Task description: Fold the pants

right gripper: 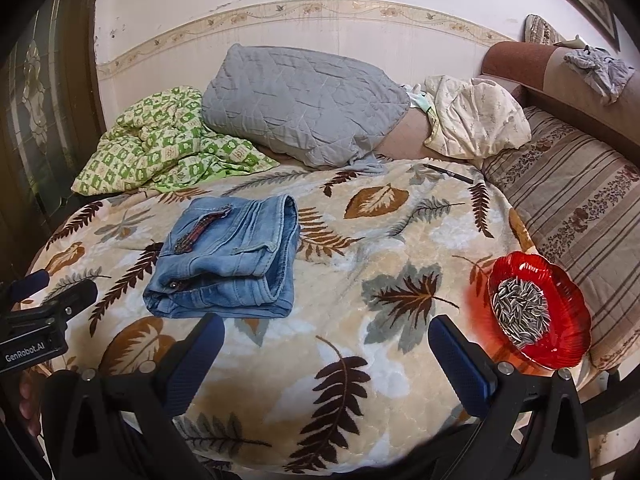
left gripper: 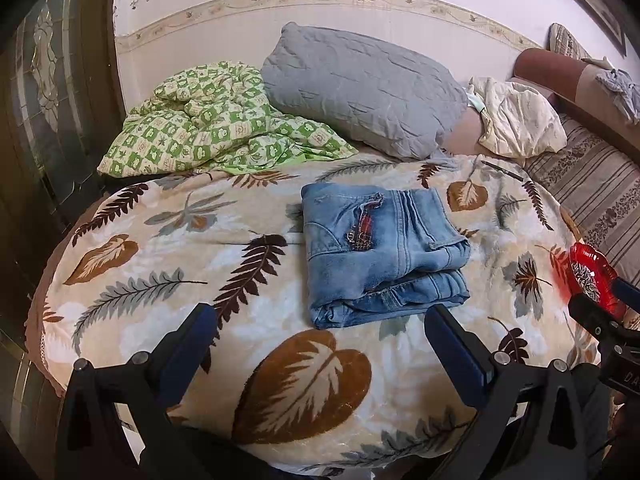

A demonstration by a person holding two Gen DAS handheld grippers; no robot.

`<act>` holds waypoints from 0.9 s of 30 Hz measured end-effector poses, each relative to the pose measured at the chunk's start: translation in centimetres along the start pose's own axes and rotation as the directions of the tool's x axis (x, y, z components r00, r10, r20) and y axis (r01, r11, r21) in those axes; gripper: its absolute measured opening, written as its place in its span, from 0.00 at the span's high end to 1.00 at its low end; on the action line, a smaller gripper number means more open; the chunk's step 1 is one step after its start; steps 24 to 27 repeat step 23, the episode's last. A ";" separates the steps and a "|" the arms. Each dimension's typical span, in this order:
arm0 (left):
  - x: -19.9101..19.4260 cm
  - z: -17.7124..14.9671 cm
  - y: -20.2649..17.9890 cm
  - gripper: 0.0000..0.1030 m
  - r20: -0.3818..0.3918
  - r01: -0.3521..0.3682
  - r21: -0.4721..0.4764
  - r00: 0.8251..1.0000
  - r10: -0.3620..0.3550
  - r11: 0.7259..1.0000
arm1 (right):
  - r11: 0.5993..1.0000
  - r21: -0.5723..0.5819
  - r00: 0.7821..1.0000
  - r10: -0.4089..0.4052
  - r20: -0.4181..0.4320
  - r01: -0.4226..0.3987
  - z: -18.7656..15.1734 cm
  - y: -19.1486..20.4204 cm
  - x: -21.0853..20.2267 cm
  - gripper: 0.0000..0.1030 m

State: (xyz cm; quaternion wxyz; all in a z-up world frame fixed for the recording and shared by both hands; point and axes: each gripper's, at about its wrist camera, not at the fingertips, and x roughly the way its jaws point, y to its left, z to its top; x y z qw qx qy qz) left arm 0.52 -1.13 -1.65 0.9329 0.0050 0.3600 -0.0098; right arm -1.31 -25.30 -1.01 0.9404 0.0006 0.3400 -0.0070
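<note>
1. My left gripper (left gripper: 320, 344) and right gripper (right gripper: 326, 354) hover near me, jaws spread wide, holding nothing.
2. Just beyond, the folded jeans (left gripper: 380, 252) lie on the leaf-print blanket (left gripper: 168, 248); a red dish (right gripper: 560, 320) sits right of them.
3. Farthest, a grey pillow (left gripper: 360, 88) leans against the wall.

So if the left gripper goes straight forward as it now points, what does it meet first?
Most likely the folded jeans, lying just ahead of the open left gripper on the leaf-print blanket; depth is unclear.

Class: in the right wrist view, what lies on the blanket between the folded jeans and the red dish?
Nothing: between the folded jeans and the red dish only bare leaf-print blanket shows in the right wrist view.
</note>
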 end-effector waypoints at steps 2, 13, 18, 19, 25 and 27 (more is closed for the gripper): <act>0.0 0.0 0.0 0.00 0.000 0.000 -0.002 1.000 0.000 1.000 | 1.000 0.000 1.000 0.000 0.000 0.000 0.0 0.0 0.0 0.00; 0.0 -0.1 -0.1 0.00 0.000 -0.001 0.001 1.000 0.001 1.000 | 1.000 -0.001 1.000 0.001 -0.003 -0.001 -0.1 0.1 0.1 0.00; 0.0 -0.4 -0.3 0.00 0.012 -0.010 0.004 1.000 0.010 1.000 | 1.000 0.002 1.000 0.002 -0.008 -0.002 -0.2 0.2 0.2 0.00; -0.1 -0.5 -0.3 0.00 0.013 -0.013 0.003 1.000 0.013 1.000 | 1.000 0.002 1.000 0.001 -0.008 -0.001 -0.2 0.2 0.3 0.00; 0.0 -0.5 -0.3 0.00 0.007 -0.003 0.009 1.000 0.003 1.000 | 1.000 0.003 1.000 0.001 -0.010 -0.001 -0.3 0.2 0.3 0.00; 0.0 -0.5 -0.3 0.00 0.007 -0.003 0.009 1.000 0.003 1.000 | 1.000 0.003 1.000 0.001 -0.010 -0.001 -0.3 0.2 0.3 0.00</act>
